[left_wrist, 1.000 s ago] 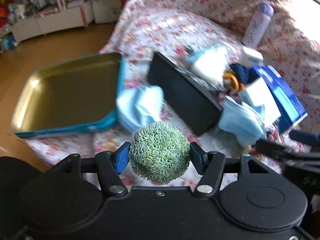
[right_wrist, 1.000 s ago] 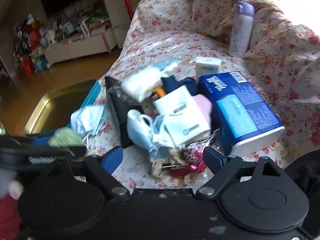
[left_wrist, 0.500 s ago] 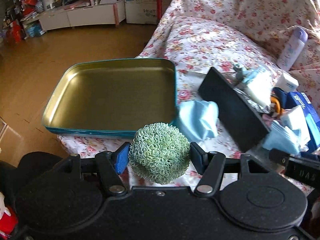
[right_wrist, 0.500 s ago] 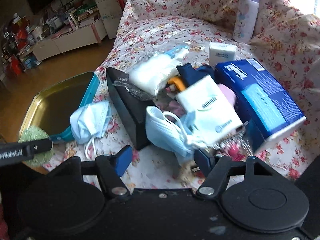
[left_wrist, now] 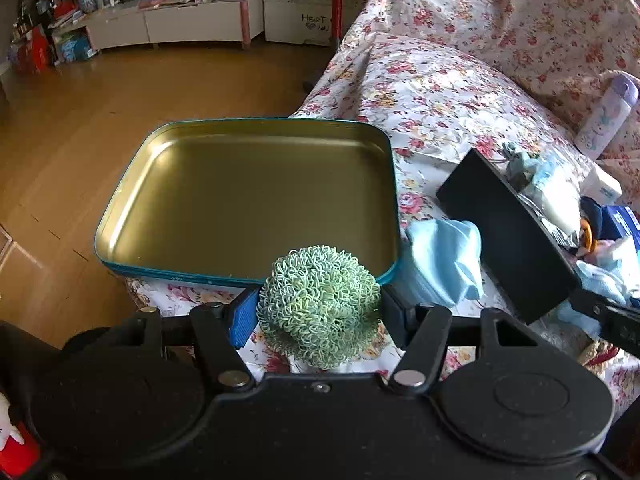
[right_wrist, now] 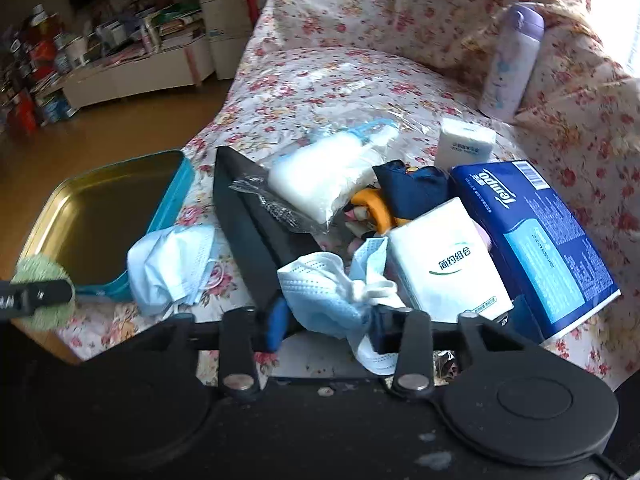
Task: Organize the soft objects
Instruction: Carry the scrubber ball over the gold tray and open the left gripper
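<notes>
My left gripper [left_wrist: 318,312] is shut on a green curly scrub ball [left_wrist: 318,304] and holds it just in front of the near rim of an empty teal tin tray [left_wrist: 248,188] with a gold inside. My right gripper [right_wrist: 330,320] is shut on a crumpled blue face mask [right_wrist: 324,288] at the near edge of a pile of soft goods. A second blue face mask [right_wrist: 172,264] lies beside the tray's right corner; it also shows in the left wrist view [left_wrist: 440,260]. The ball and left gripper show at the far left of the right wrist view [right_wrist: 40,292].
On the floral sofa cover lie a black box lid [right_wrist: 256,232], a white tissue pack [right_wrist: 444,272], a blue Tempo tissue pack [right_wrist: 536,240], a bagged white item [right_wrist: 324,176], a small white box [right_wrist: 464,144] and a lilac bottle [right_wrist: 512,60]. Wooden floor [left_wrist: 80,100] lies left.
My left gripper swung left with the scrub ball, bringing the tray to the centre of its view. My right gripper moved onto the pile and closed on the blue face mask.
</notes>
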### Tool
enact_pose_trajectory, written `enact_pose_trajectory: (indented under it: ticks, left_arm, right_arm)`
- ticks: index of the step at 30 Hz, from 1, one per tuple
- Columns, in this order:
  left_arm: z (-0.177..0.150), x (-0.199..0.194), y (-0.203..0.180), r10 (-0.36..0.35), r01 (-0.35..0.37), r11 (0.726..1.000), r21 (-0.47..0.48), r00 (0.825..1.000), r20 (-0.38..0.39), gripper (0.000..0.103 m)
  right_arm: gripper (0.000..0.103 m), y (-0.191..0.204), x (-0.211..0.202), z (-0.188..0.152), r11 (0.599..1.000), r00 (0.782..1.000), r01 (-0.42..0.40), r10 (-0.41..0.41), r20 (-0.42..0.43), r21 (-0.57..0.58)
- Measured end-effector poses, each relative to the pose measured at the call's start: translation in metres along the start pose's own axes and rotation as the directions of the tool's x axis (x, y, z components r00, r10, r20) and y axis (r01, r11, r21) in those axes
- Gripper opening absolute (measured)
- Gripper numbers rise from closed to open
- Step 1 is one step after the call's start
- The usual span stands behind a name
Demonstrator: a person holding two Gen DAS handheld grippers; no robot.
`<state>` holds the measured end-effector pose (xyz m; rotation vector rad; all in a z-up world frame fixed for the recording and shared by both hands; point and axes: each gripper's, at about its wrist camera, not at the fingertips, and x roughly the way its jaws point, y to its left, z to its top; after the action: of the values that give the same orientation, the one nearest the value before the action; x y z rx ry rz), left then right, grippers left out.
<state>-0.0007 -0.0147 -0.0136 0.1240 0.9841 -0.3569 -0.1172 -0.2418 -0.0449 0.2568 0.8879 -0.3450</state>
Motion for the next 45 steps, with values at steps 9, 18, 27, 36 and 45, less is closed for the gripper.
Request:
enact_pose_trajectory:
  ticks: [9, 18, 27, 36, 45]
  left_arm:
    - [0.021, -0.003, 0.013, 0.010, -0.010, 1.000, -0.016, 1.000, 0.027, 0.059]
    - [0.045, 0.027, 0.052, 0.073, -0.075, 0.993, -0.088, 0.997, -0.029, 0.059]
    - [0.059, 0.053, 0.083, 0.154, -0.158, 0.985, -0.067, 0.986, -0.064, 0.059]
    - [0.067, 0.052, 0.094, 0.389, -0.373, 0.867, 0.331, 0.921, 0.019, 0.060]
    - [0.084, 0.036, 0.120, 0.230, -0.224, 0.971, 0.080, 0.971, -0.068, 0.059]
  right_arm:
    - [0.023, -0.009, -0.026, 0.008, 1.000, 1.000, 0.015, -0.015, 0.015, -0.015]
    - [0.023, 0.013, -0.049, 0.047, 0.997, 0.995, -0.066, 0.069, 0.066, -0.039]
    - [0.023, 0.068, -0.045, 0.077, 0.970, 0.975, -0.214, 0.219, 0.039, -0.116]
    - [0.023, 0.106, -0.038, 0.090, 0.950, 0.963, -0.267, 0.270, -0.002, -0.163]
    - [0.023, 0.125, -0.024, 0.091, 0.946, 0.959, -0.283, 0.280, -0.043, -0.155]
